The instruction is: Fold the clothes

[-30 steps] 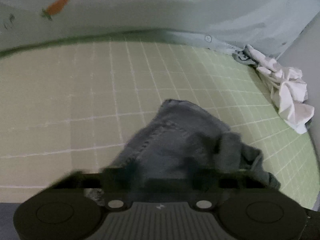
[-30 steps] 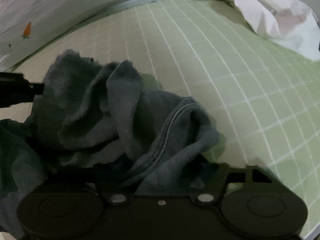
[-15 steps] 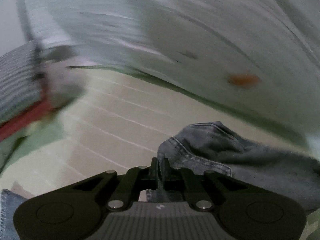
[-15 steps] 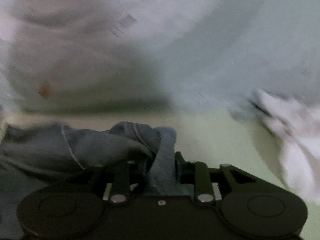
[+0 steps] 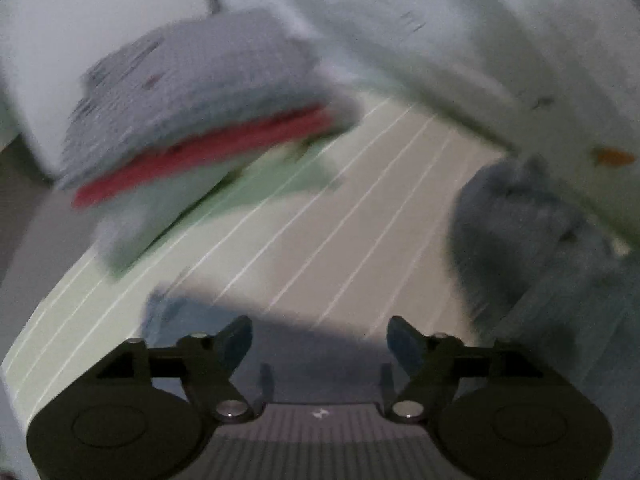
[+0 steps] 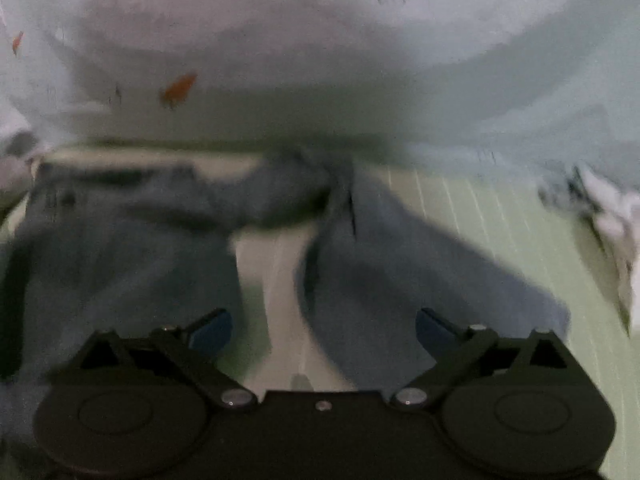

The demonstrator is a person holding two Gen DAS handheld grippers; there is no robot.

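Observation:
A dark blue-grey garment lies spread on the green grid mat, its two legs running toward the right wrist camera with a strip of mat between them. My right gripper hovers over the near ends of the legs, its jaws opening, with no cloth pinched between them. In the blurred left wrist view the same garment bunches at the right, and a corner of it lies beside and under my left gripper. That gripper's jaws are opening too, holding nothing.
A stack of folded clothes, grey over red over green, sits at the mat's far left. Crumpled white cloth lies at the right edge. A pale sheet with carrot prints rises behind the mat.
Both grippers were shut on the garment half a second ago and have let go, jaws now wide. The garment went from bunched to spread. The left view swung toward the folded stack.

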